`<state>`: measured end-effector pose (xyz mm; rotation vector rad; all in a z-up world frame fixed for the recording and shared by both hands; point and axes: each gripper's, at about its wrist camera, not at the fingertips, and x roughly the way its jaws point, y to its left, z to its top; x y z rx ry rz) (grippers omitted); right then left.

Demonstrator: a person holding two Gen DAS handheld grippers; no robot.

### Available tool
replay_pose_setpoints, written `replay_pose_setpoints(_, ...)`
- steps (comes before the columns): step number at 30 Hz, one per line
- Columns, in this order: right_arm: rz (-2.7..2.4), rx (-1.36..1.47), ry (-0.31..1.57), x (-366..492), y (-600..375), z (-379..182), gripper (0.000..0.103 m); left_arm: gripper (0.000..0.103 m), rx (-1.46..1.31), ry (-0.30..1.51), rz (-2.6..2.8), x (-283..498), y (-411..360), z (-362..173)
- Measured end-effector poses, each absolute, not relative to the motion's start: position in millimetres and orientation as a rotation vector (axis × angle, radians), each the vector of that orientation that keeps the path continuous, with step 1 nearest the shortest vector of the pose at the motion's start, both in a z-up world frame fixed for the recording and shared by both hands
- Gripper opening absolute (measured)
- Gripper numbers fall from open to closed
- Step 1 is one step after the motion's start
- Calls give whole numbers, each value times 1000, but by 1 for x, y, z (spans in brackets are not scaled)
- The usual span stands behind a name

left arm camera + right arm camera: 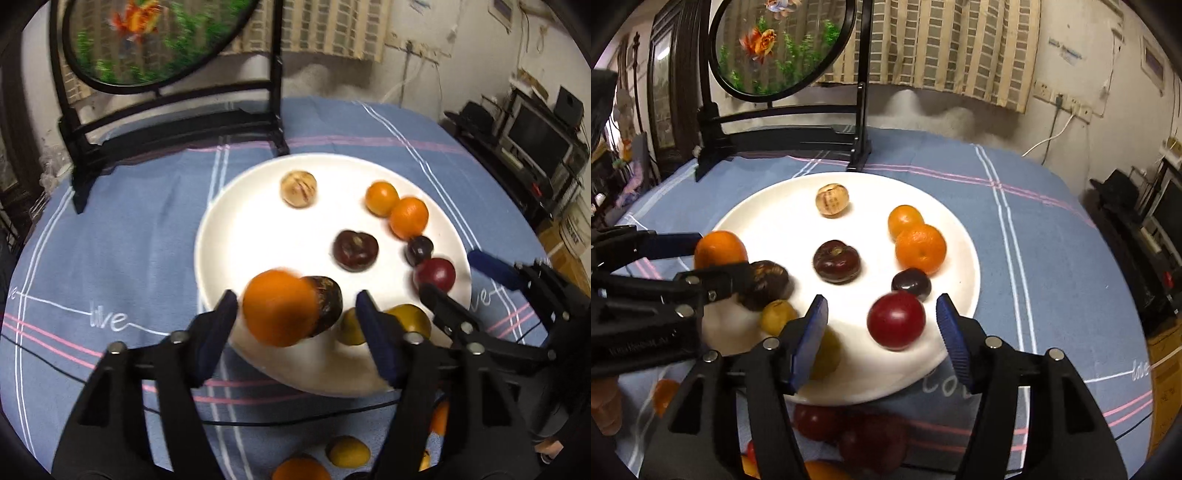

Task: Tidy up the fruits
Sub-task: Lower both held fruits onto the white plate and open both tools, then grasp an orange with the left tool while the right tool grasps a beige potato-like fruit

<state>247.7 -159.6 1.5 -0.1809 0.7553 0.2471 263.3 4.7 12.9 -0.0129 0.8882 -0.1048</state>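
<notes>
Fruit on the white plate (pixel 960 236): left gripper (pixel 295 314) is spread apart around a blurred orange (pixel 279 308) at the plate's seven o'clock, right gripper (pixel 882 314) unclenched astride a red plum (pixel 896 319) at five o'clock.

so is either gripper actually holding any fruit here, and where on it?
Neither. The orange sits between the left gripper fingers, the red fruit between the right gripper fingers, pads clear of both.

Both wrist views look steeply down, close over the white plate (pixel 221 236) — the left view from its near-left edge; the right view from its near-right edge; both share the plate and the round screen (pixel 783 48) behind it.
</notes>
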Motion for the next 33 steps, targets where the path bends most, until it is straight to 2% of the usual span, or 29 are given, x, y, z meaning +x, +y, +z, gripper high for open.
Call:
replay_pose_setpoints(4, 249, -136, 755, 234, -172, 10, 61, 71, 13, 863, -113, 246, 6, 24)
replay_pose_setpoints(12, 230, -53, 781, 187, -199, 17, 61, 85, 58, 847, -123, 195, 5, 29)
replay_pose_setpoints(14, 238, -35, 790, 173, -204, 15, 67, 89, 76, 852, -116, 182, 6, 26)
replay_pose_setpoints(24, 271, 7, 820, 112, -204, -5, 68, 89, 43, 903, -101, 139, 21, 5)
replay_pose_setpoints(33, 275, 11, 827, 100, -201, -11, 68, 89, 38, 920, -102, 124, 24, -5)
